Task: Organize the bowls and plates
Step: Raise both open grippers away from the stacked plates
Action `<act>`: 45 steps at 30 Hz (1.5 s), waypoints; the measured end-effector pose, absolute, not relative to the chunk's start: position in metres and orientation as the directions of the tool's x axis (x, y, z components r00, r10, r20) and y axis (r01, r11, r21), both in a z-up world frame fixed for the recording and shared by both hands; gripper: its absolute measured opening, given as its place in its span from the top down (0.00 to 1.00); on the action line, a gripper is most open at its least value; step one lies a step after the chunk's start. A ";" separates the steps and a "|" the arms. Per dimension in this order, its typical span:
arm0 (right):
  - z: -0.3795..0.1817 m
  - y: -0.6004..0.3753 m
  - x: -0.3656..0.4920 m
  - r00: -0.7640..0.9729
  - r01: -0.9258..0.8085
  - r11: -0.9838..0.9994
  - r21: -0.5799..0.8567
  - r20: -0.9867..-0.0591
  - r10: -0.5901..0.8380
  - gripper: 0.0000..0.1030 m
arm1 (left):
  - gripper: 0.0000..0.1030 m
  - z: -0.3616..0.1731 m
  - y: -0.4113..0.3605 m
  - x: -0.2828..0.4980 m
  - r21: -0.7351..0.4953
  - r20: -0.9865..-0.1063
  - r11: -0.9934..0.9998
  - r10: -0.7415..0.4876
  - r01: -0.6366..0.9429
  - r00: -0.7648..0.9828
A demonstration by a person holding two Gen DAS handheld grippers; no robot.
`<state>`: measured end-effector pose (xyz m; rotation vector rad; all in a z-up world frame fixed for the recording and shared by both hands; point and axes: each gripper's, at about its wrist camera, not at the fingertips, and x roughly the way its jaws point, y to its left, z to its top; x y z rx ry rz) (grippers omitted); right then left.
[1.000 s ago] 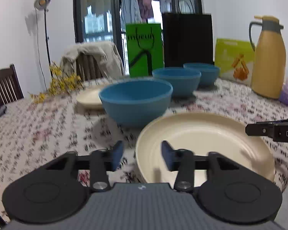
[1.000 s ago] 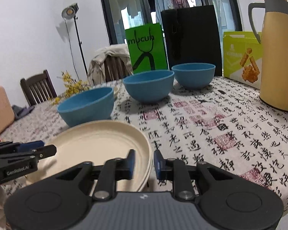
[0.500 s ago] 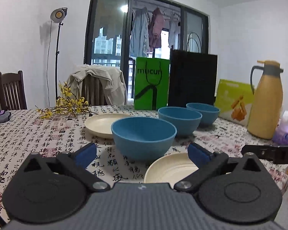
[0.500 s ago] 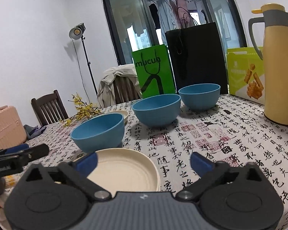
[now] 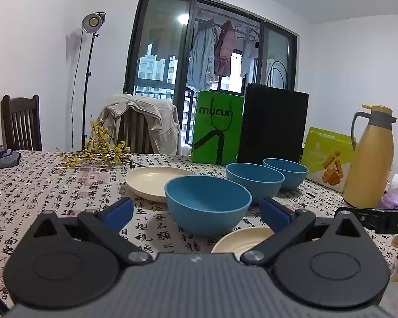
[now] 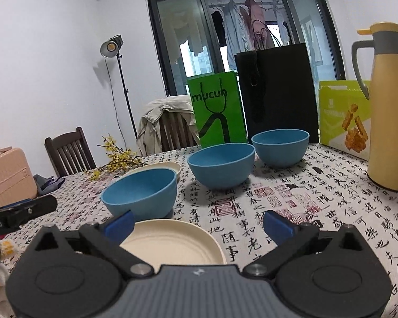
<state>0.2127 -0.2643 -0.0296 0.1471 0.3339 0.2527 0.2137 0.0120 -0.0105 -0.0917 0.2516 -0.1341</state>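
Three blue bowls stand in a diagonal row on the printed tablecloth: the nearest bowl (image 5: 208, 205) (image 6: 140, 194), a middle bowl (image 5: 254, 181) (image 6: 221, 165) and a far bowl (image 5: 285, 172) (image 6: 280, 147). A cream plate (image 5: 241, 239) (image 6: 172, 241) lies close below both grippers. A second cream plate (image 5: 152, 181) (image 6: 160, 167) lies behind the nearest bowl. My left gripper (image 5: 196, 213) is open and holds nothing. The right gripper (image 6: 199, 224) is also open, above the near plate's right side.
At the table's back stand a green bag (image 5: 217, 131), a black bag (image 5: 272, 124), a green box (image 5: 329, 155) and a yellow thermos (image 5: 368, 156) (image 6: 392, 106). Yellow flower sprigs (image 5: 100, 151) lie at the left. Chairs (image 5: 21, 127) ring the far side.
Both grippers opened wide from nearly shut at the near plate's rim and rose. The plate now lies lower and smaller in both views.
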 end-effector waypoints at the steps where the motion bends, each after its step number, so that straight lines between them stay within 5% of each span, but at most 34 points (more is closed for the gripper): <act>1: -0.028 -0.263 0.213 0.914 -0.221 0.958 0.182 -0.303 0.269 0.00 | 0.00 -0.009 0.014 0.213 -0.111 -0.240 0.987 -0.142 0.118 0.960; 24: 0.029 -0.238 0.269 0.906 -0.271 0.944 0.190 -0.282 0.317 0.00 | 0.00 0.048 0.053 0.254 -0.215 -0.198 0.974 -0.117 0.073 0.973; 45: 0.081 -0.206 0.367 0.886 -0.292 0.941 0.173 -0.322 0.334 0.00 | 0.00 0.085 0.092 0.354 -0.354 -0.301 0.933 -0.055 -0.058 0.952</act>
